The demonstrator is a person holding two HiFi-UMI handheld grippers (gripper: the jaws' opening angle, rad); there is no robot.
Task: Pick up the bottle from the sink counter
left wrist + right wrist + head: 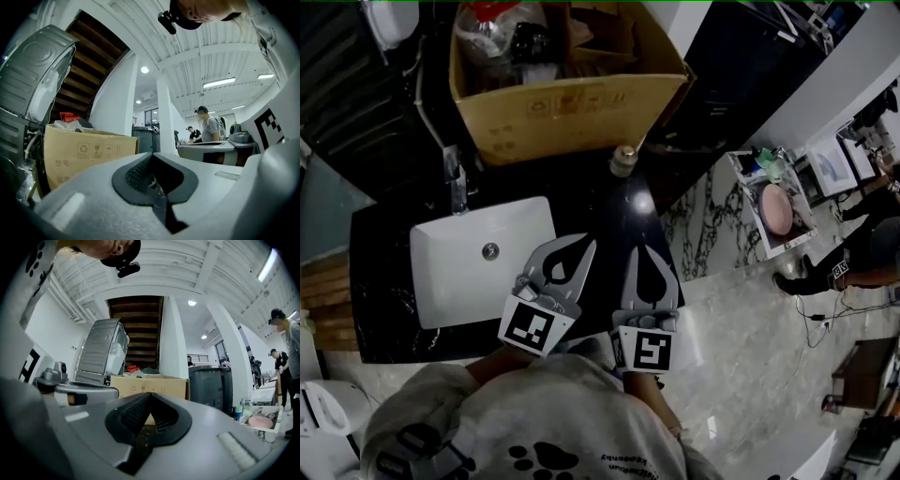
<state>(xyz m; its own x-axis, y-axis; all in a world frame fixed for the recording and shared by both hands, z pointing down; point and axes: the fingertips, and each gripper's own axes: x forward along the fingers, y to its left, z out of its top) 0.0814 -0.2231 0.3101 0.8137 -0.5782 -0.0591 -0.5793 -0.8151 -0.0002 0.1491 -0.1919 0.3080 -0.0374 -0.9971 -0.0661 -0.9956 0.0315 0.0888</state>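
Two grippers, both empty, jaws closed tip to tip: the left gripper [579, 251] and right gripper [643, 255] hovered side by side over the front of the black counter [609, 211], just right of the white sink [441, 272]. The bottle [623, 159] stood upright near the counter's back edge, just in front of the cardboard box [572, 117], well ahead of both. Reach not started, I'd say. To do it well: open the right jaws before closing in, approach level at the body below the cap, stay clear of the box wall, and squeeze square so it doesn't tip.
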